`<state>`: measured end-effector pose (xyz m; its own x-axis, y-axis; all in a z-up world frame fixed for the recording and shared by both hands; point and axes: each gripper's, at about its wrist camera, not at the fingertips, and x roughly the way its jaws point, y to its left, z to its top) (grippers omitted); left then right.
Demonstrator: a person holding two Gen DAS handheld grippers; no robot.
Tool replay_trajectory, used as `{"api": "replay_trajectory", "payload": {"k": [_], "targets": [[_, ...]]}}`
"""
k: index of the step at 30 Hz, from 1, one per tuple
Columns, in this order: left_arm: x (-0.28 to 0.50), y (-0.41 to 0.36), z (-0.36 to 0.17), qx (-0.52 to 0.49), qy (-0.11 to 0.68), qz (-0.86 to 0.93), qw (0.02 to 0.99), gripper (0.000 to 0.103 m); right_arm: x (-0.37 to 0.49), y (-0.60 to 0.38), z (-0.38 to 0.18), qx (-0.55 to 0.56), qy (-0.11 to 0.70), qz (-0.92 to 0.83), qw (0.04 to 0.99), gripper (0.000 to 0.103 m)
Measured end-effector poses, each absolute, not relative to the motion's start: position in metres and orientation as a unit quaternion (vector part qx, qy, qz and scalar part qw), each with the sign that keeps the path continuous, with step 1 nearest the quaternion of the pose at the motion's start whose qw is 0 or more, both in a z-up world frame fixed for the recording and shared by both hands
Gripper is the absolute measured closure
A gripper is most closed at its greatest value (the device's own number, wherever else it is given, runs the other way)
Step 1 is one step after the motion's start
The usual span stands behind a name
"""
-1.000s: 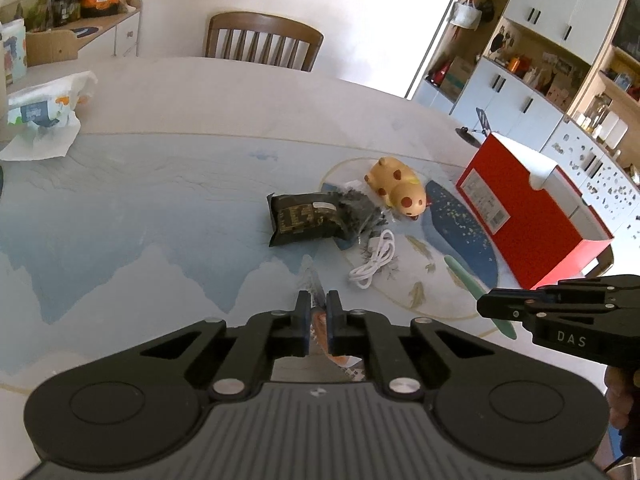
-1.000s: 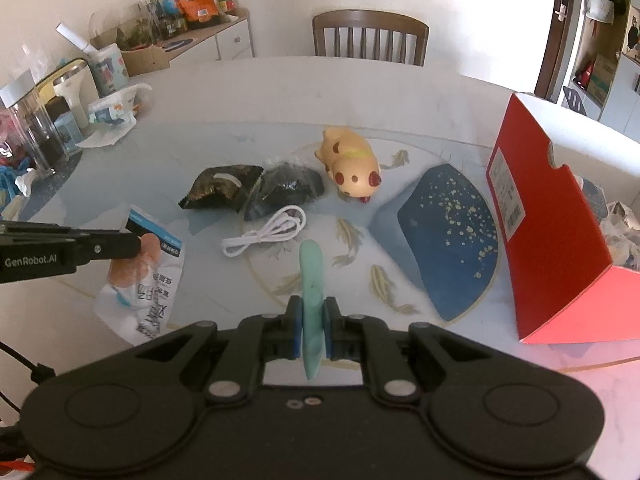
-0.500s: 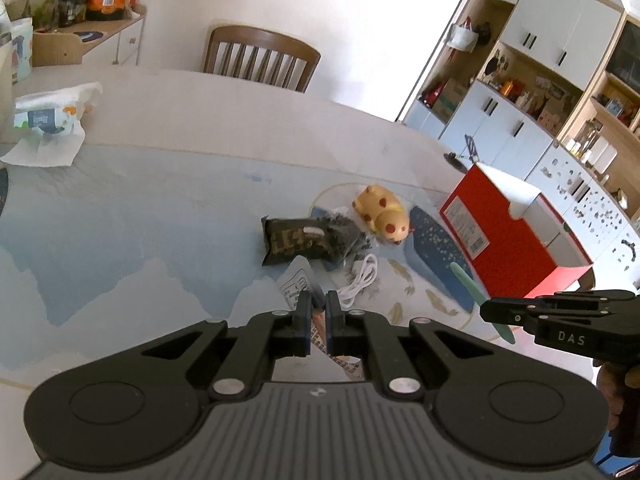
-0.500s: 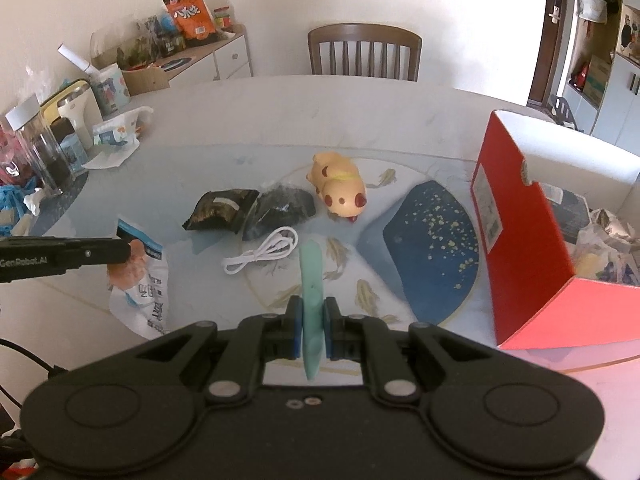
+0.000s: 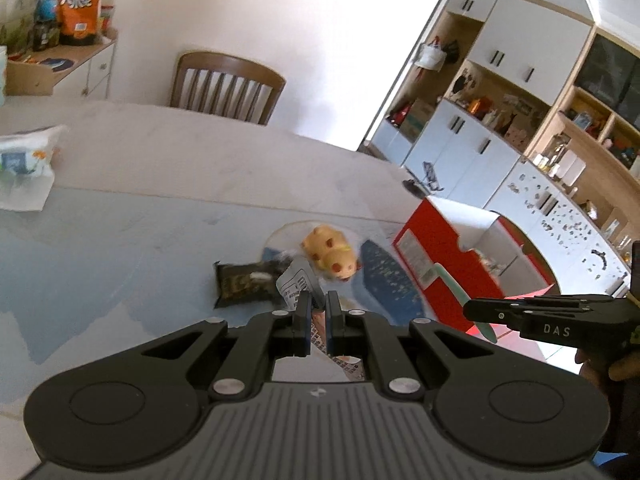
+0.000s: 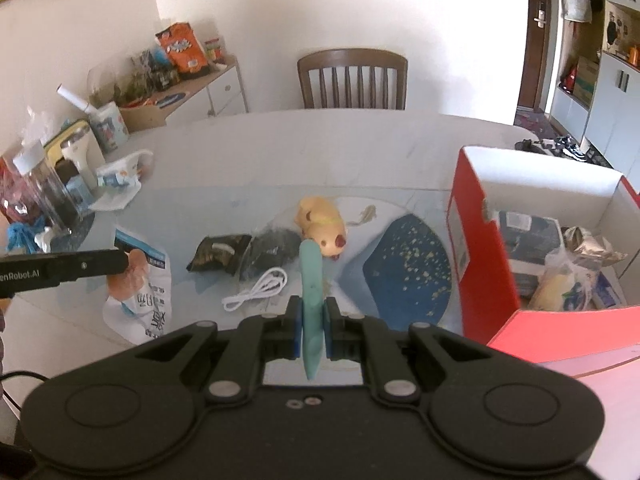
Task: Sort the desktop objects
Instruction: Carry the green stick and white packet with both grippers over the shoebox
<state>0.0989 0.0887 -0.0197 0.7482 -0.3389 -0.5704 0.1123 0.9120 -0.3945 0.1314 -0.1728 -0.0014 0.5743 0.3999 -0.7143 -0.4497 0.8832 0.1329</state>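
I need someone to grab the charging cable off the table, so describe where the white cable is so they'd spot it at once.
Start from the red box on the table and look toward the round fish-patterned mat. The white cable lies coiled beside two dark snack packets, near the yellow spotted toy. It is the only thin white looped cord there.

Big round table with a pale blue painted top (image 6: 192, 216)

On it lie a yellow spotted toy pig (image 6: 322, 224), two dark snack packets (image 6: 218, 252), a white coiled cable (image 6: 256, 290) and an open red cardboard box (image 6: 478, 256).

White walls glowing in bright daylight, a wooden slat-back chair (image 6: 352, 78) standing behind the pale table (image 6: 320, 140), white-and-wood shelving cabinets (image 5: 520, 120) lining the right side.
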Motion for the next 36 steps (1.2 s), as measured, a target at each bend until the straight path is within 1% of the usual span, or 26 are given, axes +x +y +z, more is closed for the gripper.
{"api": "replay_trajectory", "payload": {"k": [9, 18, 36], "targets": [[0.108, 0.067, 0.000, -0.167, 0.315, -0.150, 0.922, 0.098, 0.138, -0.196, 0.019, -0.017, 0.377, 0.227, 0.898, 0.093], [0.126, 0.035, 0.011, -0.160, 0.307, -0.172, 0.922, 0.098, 0.154, -0.226, 0.026, -0.002, 0.368, 0.210, 0.906, 0.093], [0.174, -0.065, 0.026, -0.140, 0.295, -0.234, 0.916, 0.098, 0.177, -0.310, 0.029, 0.018, 0.356, 0.177, 0.917, 0.093]]}}
